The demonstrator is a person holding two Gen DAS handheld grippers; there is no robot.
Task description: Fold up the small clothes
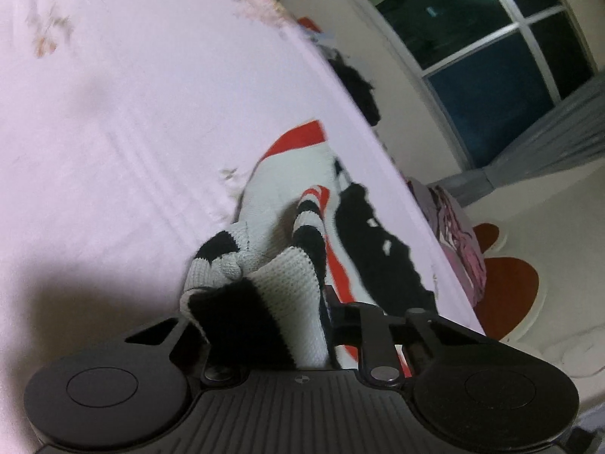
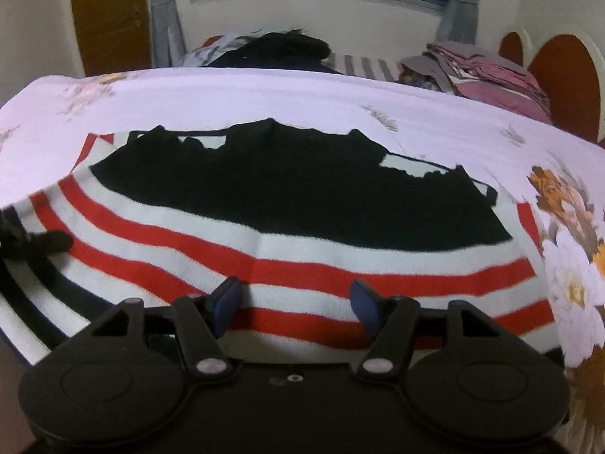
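Note:
A small knit sweater [image 2: 302, 257] with white, red and black stripes and a black upper part lies spread on the pink bedsheet [image 2: 264, 90]. My right gripper [image 2: 297, 299] is open just above its lower striped part, holding nothing. My left gripper [image 1: 272, 302] is shut on a bunched black-and-white striped part of the sweater [image 1: 264, 283], lifted off the sheet [image 1: 113, 113]; its fingertips are hidden in the cloth. The left gripper also shows as a dark shape at the sweater's left edge in the right wrist view [image 2: 34, 244].
Dark clothes [image 2: 280, 47] and folded pink and grey bedding [image 2: 487, 72] lie at the far side of the bed. A window [image 1: 491, 56] with grey curtains and a white wall stand beyond. A red headboard [image 2: 567, 75] is at the right.

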